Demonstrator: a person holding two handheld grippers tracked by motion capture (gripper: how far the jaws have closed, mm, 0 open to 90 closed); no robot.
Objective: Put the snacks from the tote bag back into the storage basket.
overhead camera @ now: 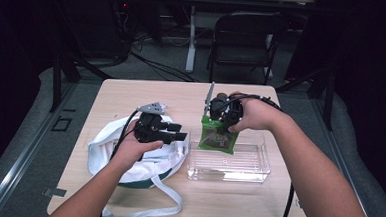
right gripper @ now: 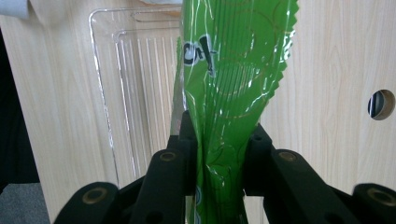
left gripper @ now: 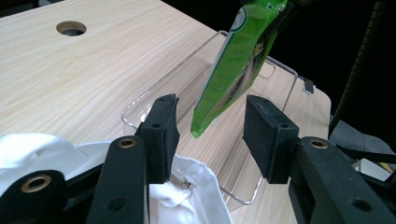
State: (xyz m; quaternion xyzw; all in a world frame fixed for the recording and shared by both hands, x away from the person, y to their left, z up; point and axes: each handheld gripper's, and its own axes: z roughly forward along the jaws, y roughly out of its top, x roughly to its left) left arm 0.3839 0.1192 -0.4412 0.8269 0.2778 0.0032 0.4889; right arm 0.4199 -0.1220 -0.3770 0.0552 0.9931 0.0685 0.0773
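A green snack packet [overhead camera: 218, 139] hangs upright over the left end of a clear plastic tray [overhead camera: 243, 167] on the wooden table. My right gripper [overhead camera: 224, 115] points down and is shut on the packet's top; in the right gripper view its jaws pinch the green packet [right gripper: 233, 60] above the tray [right gripper: 121, 93]. My left gripper [overhead camera: 179, 131] hovers level over a white cloth bag [overhead camera: 104, 149], aimed toward the tray. Its jaws stand apart with nothing pressed between them [left gripper: 212, 116]; the packet [left gripper: 238, 60] dangles farther off, over the tray [left gripper: 140, 100].
The white bag [left gripper: 28, 149] has a green base and a long strap reaching the table's front edge. A round cable hole [left gripper: 71, 28] is cut into the tabletop. A dark folding chair [overhead camera: 245, 36] stands behind the table. Bare wood lies behind the tray.
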